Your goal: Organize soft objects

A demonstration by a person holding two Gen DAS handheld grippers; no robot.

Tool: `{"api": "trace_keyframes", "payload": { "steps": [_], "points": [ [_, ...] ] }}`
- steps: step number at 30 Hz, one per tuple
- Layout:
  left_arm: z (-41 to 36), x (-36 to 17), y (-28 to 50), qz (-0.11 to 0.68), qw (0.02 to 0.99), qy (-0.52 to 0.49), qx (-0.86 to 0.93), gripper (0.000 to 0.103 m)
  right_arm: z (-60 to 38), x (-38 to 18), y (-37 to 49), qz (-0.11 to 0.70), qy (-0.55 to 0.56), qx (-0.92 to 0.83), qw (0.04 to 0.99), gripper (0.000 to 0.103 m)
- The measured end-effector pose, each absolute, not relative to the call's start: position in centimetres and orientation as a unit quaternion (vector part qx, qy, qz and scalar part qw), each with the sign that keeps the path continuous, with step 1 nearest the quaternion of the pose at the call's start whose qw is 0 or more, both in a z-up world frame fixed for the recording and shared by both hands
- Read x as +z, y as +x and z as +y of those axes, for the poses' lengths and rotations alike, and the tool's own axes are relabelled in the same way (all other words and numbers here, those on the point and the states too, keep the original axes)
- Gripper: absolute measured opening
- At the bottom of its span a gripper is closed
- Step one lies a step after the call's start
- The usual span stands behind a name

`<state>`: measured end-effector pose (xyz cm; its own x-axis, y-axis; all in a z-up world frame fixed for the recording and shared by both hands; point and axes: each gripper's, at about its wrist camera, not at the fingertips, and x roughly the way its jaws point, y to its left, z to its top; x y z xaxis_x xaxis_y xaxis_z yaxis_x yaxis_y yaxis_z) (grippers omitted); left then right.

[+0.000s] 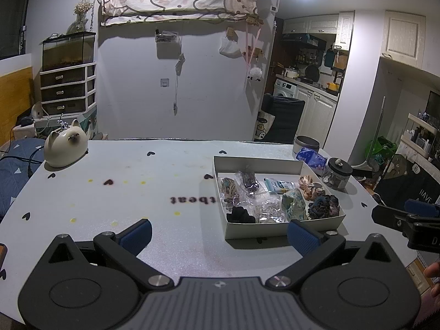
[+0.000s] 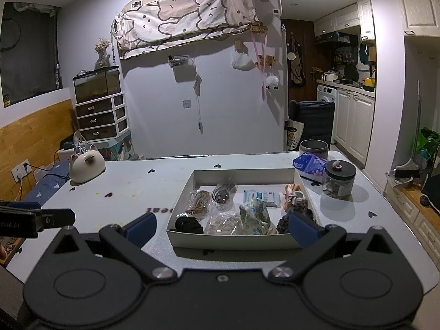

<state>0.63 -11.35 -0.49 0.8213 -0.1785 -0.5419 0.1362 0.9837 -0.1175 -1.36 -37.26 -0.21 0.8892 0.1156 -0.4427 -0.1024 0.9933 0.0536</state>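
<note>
A shallow white box [image 1: 255, 163] [image 2: 242, 174] sits on the pale table, holding several soft items. Among them are a black scrunchie [image 1: 239, 216] [image 2: 188, 225], a dark blue scrunchie [image 1: 324, 206], a pink scrunchie [image 1: 310, 185] [image 2: 294, 195], a teal patterned cloth [image 1: 294, 203] [image 2: 254, 214] and small plastic bags of hair ties [image 1: 231, 189] [image 2: 198, 205]. My left gripper [image 1: 220, 233] is open over the table, left of the box's near edge. My right gripper [image 2: 222, 229] is open just in front of the box, holding nothing.
A cream cat-shaped ornament [image 1: 64, 147] [image 2: 85, 166] stands at the table's far left. Behind and right of the box are a metal tin [image 1: 305, 143] [image 2: 313, 148], a tissue pack [image 1: 312, 159] [image 2: 310, 165] and a black-lidded glass jar [image 1: 337, 173] [image 2: 338, 178]. The table's edge runs close on the right.
</note>
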Motion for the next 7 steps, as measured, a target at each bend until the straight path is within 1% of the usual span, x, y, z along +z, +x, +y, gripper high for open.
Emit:
{"api": "trace_keyframes", "payload": {
  "steps": [7],
  "points": [
    [-11.35,-0.49,0.63,0.287,0.954,-0.037,-0.082,0.103,-37.20,-0.20,-1.39,0.229,0.015,0.056,0.972,0.103]
  ]
}}
